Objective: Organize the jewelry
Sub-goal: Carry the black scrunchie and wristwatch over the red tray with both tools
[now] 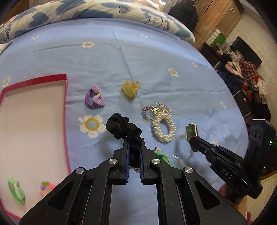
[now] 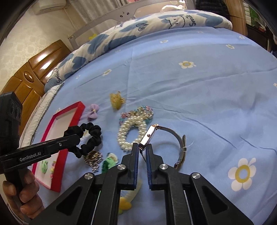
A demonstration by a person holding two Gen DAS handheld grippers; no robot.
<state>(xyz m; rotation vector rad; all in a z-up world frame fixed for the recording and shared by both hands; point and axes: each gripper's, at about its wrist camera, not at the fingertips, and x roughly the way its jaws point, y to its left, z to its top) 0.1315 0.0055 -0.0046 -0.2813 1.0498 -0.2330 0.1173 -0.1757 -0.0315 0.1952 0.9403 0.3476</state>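
Observation:
My left gripper point(image 1: 134, 141) is shut on a black scrunchie point(image 1: 123, 129) and holds it above the blue bedsheet; it also shows in the right wrist view point(image 2: 86, 138). My right gripper point(image 2: 142, 145) is shut on a green-faced square watch point(image 2: 148, 135), lifted with its mesh strap point(image 2: 180, 147) hanging; the watch also shows in the left wrist view point(image 1: 190, 130). A red-rimmed tray point(image 1: 65, 97) lies to the left and holds a green bow tie point(image 1: 16, 190) and a small pink clip point(image 1: 45, 187). A pearl bracelet point(image 1: 163, 128), beaded bracelet point(image 1: 147, 112), yellow claw clip point(image 1: 129, 89) and purple bow tie point(image 1: 95, 98) lie on the sheet.
A silver metal watch point(image 2: 93, 160) and a green hair piece point(image 2: 108, 164) lie near my grippers. A folded quilt point(image 1: 103, 8) lies along the bed's far side. The bed's edge point(image 1: 242, 121) drops to a cluttered floor on the right. A wooden headboard point(image 2: 34, 72) stands at the left.

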